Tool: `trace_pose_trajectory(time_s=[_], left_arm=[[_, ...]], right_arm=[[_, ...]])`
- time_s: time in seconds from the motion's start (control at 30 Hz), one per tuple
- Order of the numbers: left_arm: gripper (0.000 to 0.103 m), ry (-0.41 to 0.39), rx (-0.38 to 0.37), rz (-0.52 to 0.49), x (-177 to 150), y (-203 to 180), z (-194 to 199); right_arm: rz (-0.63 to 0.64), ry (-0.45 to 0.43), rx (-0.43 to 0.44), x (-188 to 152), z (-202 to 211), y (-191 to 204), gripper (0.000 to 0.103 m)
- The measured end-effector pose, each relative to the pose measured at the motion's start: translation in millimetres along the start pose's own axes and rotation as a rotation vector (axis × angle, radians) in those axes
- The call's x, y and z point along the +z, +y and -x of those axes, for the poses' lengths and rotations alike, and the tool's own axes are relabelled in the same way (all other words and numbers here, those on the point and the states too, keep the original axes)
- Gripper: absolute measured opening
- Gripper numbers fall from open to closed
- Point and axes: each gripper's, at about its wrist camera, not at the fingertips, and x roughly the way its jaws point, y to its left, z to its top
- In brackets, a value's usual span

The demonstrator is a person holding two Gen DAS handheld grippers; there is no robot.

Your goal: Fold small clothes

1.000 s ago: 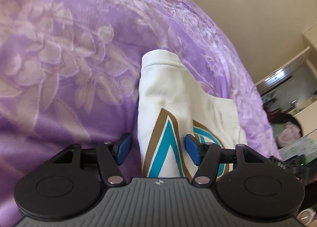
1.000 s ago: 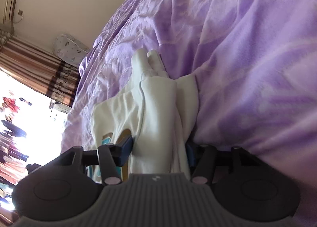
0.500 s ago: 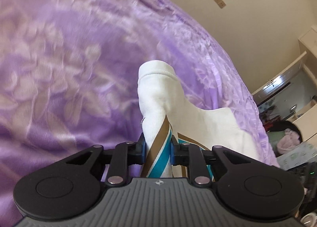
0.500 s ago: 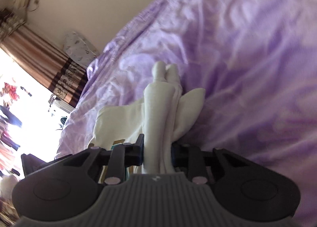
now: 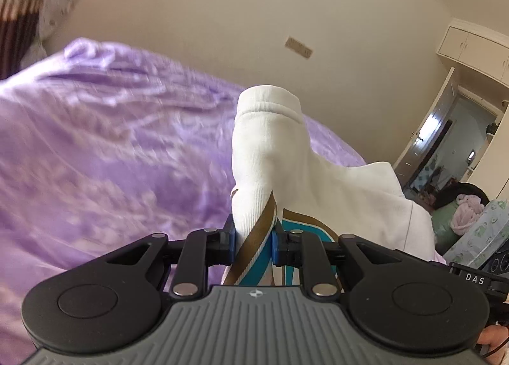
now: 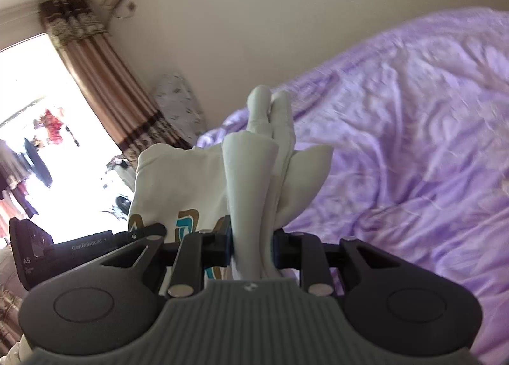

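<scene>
A small white garment [image 5: 270, 155] with a teal and brown print hangs between my two grippers, lifted above the purple bedspread [image 5: 111, 148]. My left gripper [image 5: 254, 244] is shut on one printed edge of it. My right gripper [image 6: 253, 244] is shut on a bunched white part [image 6: 251, 180], and the printed side [image 6: 178, 193] stretches away to the left. The left gripper's black body [image 6: 63, 253] shows at the lower left of the right wrist view.
The purple bedspread [image 6: 413, 142] fills the space below and to the right. A beige wall [image 5: 254, 15] stands behind the bed. Striped curtains [image 6: 105, 78] and a bright window are at the left. A doorway [image 5: 461, 142] and cupboards are at the right.
Both grippers closed on the garment and lifted it off the bed. Both views have tilted up, so the wall and room now show above the bedspread.
</scene>
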Motion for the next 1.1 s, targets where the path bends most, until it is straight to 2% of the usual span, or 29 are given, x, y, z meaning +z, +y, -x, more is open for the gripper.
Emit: trace_pose_trajectory(time_s=[0.2,0.37,0.67,1.03,1.1], left_arm=[[0.021,-0.044,0.065,-0.017,7,14,64],[0.021,-0.038,0.095,0.014,-4,36,79],[0.021,0.082,0.075,0.091,-29,78,38],[0.023,0.209,0.13,0.25,-63,146,-42],[0.026,0.215,0.113,0.274,-68,158,-49]], right_arm=[[-0.002,0.031,0.078,-20,9,53,0.018],[-0.021,0.091,0.094,-49,1,73,0.018],[-0.091,0.174,0.025,-70,-34,41,0.019],[-0.179,0.296,-0.028,-91,-122,-29,0.019],[-0.206,0.323,-0.028,-96,-134,-42,0.019]])
